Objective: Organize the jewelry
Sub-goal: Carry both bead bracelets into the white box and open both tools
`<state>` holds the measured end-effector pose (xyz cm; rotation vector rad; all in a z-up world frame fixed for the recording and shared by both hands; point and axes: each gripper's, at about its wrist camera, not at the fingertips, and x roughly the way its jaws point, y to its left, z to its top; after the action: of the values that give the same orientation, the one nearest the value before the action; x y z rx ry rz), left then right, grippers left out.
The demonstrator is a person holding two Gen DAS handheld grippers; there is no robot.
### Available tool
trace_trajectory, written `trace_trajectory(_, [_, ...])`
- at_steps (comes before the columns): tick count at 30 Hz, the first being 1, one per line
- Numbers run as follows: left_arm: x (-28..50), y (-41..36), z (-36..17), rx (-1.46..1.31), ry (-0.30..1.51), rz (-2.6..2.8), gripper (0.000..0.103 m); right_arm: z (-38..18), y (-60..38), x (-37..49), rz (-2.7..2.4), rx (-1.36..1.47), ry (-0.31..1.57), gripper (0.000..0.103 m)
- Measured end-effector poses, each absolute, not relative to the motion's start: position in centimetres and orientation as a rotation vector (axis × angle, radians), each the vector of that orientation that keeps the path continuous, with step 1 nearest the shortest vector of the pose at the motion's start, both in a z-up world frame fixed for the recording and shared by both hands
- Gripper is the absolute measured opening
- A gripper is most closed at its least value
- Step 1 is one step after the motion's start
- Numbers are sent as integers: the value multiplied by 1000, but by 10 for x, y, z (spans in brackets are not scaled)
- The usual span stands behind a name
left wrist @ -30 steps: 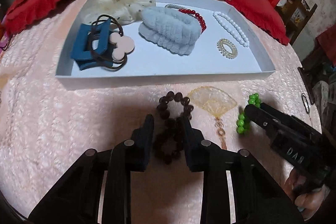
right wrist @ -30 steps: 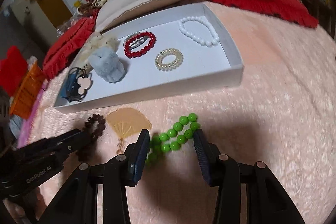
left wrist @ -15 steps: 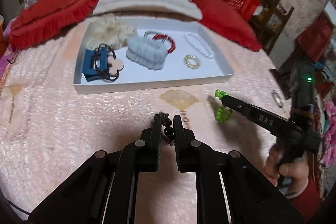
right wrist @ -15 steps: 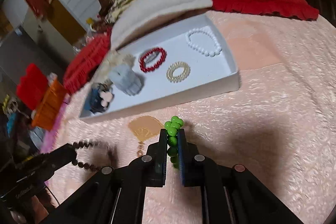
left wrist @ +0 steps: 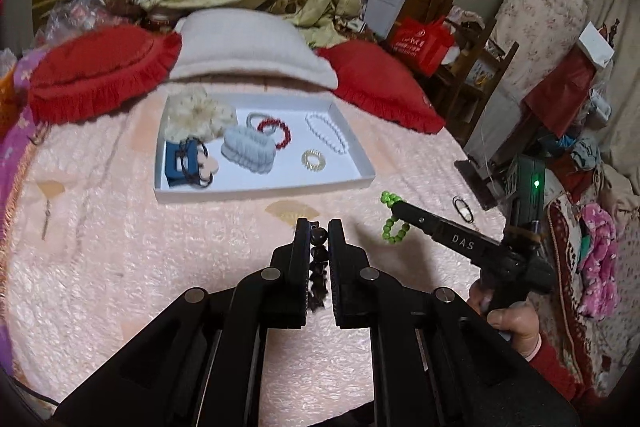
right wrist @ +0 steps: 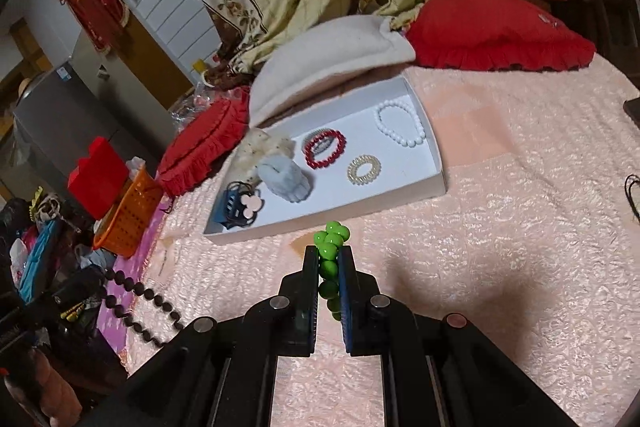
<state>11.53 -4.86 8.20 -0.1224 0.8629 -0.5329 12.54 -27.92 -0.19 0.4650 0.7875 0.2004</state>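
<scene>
Left claw [left wrist: 319,233] pinches dark bead bracelet [left wrist: 319,259]; right claw [right wrist: 329,257] pinches green bead bracelet [right wrist: 330,255].

Left tool [left wrist: 319,227] pinches dark bead bracelet [left wrist: 319,259]; right tool [left wrist: 394,207] grips green bracelet [left wrist: 393,223].

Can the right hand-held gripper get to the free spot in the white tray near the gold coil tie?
Probably yes. The right hand-held gripper, shut on the green bead bracelet, faces the white tray with only bedspread between, and bare floor shows beside the gold coil tie.
</scene>
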Motion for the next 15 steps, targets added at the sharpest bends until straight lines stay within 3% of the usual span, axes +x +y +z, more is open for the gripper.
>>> trace_trajectory(15, [128,-76,121,-37,819,-540,7,22,-289,125,206,455,771,8])
